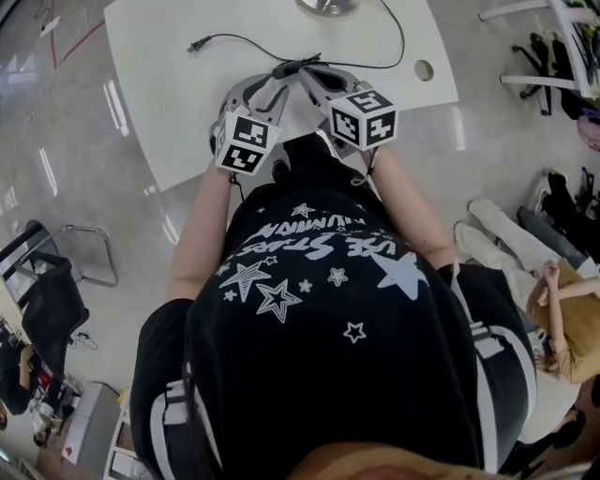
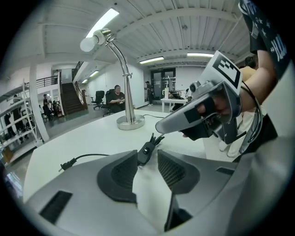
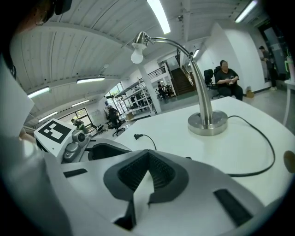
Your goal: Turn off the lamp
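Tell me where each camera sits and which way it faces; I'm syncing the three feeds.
Head view: on the person's head, looking steeply down at the table; torso, forearms, left gripper, right gripper show.
Left gripper view: on that gripper, looking along its parted jaws at the cord switch and lamp; right gripper shows.
Right gripper view: on that gripper, looking along its closed jaws toward the lamp; left gripper shows.
Shared: both gripper views see lamp and plug.

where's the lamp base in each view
Head view: lamp base at the top edge, near the centre, cut off by the frame.
Left gripper view: lamp base left of centre, at mid-height.
Right gripper view: lamp base right of centre.
Shared landmark: the loose plug on the white table.
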Motion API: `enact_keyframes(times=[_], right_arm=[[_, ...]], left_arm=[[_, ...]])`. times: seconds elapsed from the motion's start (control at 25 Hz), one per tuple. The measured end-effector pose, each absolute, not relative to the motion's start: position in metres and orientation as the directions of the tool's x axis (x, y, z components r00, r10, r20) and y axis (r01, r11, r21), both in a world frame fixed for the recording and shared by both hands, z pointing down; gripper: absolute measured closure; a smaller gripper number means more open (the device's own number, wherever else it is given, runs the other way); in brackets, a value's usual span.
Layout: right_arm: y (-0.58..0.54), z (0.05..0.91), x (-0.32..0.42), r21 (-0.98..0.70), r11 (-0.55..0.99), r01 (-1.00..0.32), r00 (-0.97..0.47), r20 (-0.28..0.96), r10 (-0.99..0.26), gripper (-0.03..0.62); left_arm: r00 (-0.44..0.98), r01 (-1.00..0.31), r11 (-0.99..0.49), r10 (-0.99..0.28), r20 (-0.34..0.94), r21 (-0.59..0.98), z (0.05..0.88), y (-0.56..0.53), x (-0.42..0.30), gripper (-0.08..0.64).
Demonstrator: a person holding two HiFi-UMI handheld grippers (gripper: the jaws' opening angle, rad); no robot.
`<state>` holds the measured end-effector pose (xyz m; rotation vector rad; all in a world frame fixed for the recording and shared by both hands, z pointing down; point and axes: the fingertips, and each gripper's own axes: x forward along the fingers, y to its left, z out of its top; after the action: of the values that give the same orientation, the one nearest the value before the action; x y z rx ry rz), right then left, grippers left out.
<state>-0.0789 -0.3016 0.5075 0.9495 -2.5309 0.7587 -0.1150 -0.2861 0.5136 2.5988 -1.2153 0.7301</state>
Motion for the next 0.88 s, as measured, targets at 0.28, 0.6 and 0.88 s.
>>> enact_keyframes(times=[0.28,0.6,0.88], right_arm=[[-0.309,0.517,-0.077,-0.373,0.637,-0.674,-0.724,0.505,-0.470,0.586],[-0.312,0.528,-0.084,-0.383,0.648,-0.658,-0.732,0.526,-0.433,0.586],[-0.313,0.538,-0.091,-0.385,0.665,-0.640,-0.734,0.561,-0.382,0.587]], left_arm=[[0.541,-0.682,-0.715,-0.634,0.553,-0.153,0.536,-0.302,-0.108,0.434],[0.530,-0.608,-0.758,-0.609,0.590,-0.236,0.553,-0.311,-0.102,0.434],[0.547,-0.601,-0.773,-0.582,0.602,-0.200,0.553,-0.314,-0.101,0.434]])
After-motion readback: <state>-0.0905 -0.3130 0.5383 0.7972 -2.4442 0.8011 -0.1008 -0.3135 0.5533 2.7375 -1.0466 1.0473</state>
